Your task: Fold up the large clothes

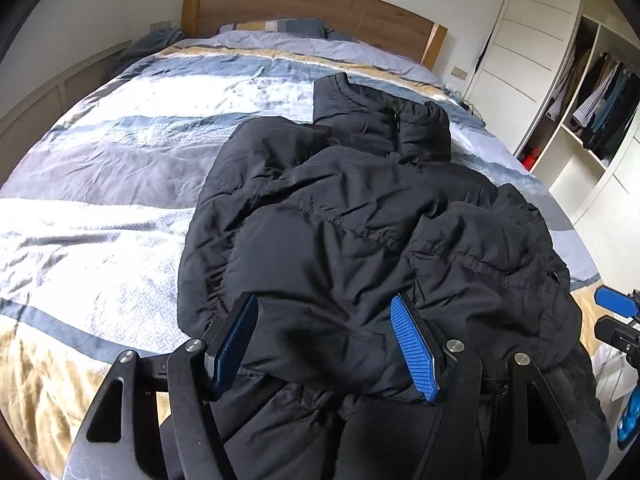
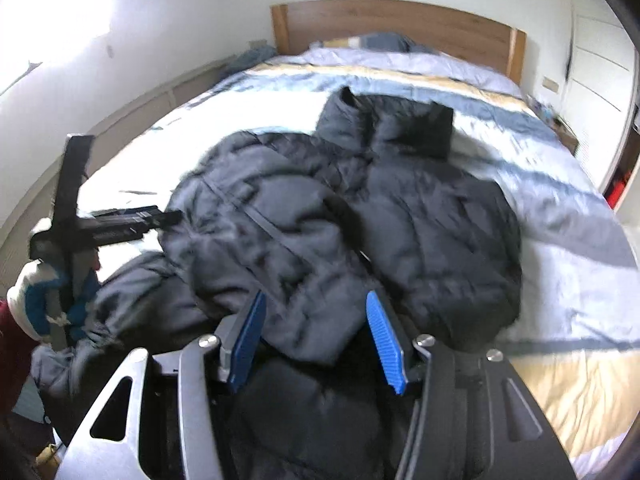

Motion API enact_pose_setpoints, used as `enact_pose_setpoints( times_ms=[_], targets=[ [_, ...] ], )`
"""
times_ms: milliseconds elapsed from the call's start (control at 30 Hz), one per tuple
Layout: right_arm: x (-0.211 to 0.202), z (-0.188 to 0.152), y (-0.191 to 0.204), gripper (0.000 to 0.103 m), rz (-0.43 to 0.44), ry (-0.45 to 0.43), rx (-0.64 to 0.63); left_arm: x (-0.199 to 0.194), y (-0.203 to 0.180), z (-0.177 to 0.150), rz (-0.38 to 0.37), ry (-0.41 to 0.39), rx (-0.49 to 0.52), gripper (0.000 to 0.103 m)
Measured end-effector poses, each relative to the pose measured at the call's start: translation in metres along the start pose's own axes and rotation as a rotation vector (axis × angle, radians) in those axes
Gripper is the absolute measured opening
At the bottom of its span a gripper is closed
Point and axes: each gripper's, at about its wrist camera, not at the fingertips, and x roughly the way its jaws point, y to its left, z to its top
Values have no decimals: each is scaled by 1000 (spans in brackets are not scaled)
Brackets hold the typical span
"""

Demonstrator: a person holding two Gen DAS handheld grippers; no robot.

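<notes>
A black puffer jacket [image 1: 360, 216] lies crumpled on the bed, collar toward the headboard; it also shows in the right wrist view [image 2: 340, 220]. My left gripper [image 1: 324, 344] is open, its blue pads spread wide over the jacket's near folded edge, with fabric bulging between them. My right gripper [image 2: 316, 332] is open too, its pads either side of the jacket's near hem. The right gripper shows at the right edge of the left wrist view [image 1: 612, 316]. The left gripper tool and the gloved hand holding it show at the left of the right wrist view [image 2: 72, 240].
The bed [image 1: 100, 184] has a striped blue, white and tan duvet, with a wooden headboard [image 1: 312, 8] and pillows at the far end. An open wardrobe [image 1: 592, 112] with hanging clothes stands on the right. A low wall panel runs along the left.
</notes>
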Motion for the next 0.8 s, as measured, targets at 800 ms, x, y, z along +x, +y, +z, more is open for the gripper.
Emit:
enact_pose_setpoints(
  times_ms=[800],
  targets=[
    [35, -47, -39, 51, -66, 117, 106, -13, -43, -32, 112, 2, 27, 71]
  ],
)
